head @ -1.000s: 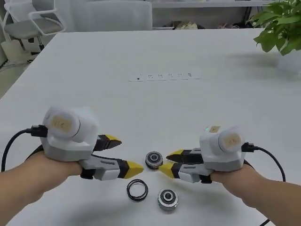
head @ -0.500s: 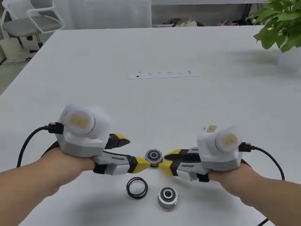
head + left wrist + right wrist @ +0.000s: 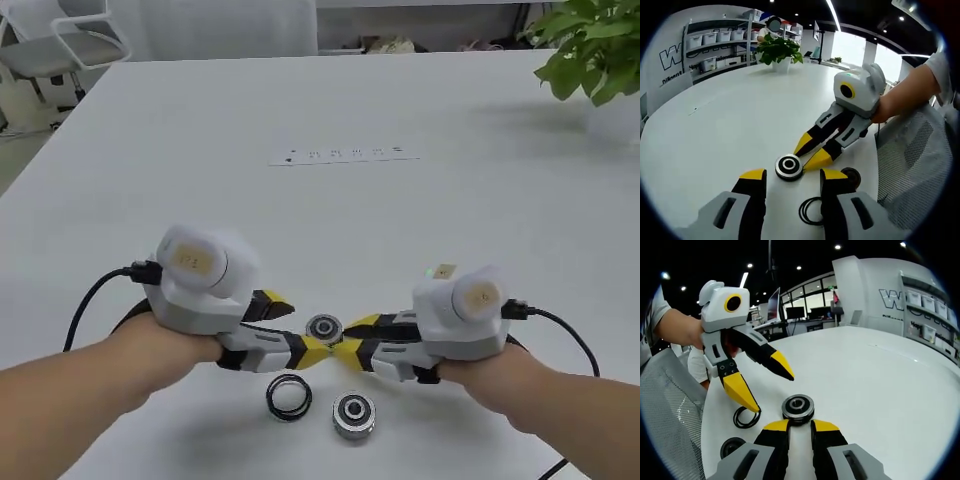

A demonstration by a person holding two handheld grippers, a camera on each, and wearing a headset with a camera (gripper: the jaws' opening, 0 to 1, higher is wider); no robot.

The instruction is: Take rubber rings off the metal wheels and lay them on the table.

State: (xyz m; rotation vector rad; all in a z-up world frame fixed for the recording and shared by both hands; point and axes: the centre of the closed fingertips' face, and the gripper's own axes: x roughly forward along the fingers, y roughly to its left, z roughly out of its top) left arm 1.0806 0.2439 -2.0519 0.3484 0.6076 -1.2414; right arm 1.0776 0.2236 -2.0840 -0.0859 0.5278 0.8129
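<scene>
Right now one metal wheel [image 3: 324,327] sits on the white surface [image 3: 400,230] between both grippers. Left gripper [image 3: 792,176] fingers are spread wide; right gripper [image 3: 801,426] fingers are narrowly apart, tips just beside it. Nearer the person lie a loose rubber ring [image 3: 288,397] and a second wheel [image 3: 353,414].

1. Metal wheels [image 3: 323,328]: two.
2. Rubber rings [image 3: 289,397], loose: one, possibly two stacked; outline unclear.
3. Grippers: two (left gripper [image 3: 300,328], right gripper [image 3: 353,337]).
4. Potted plant [image 3: 590,45]: one.
5. Office chair [image 3: 62,40]: one.
</scene>
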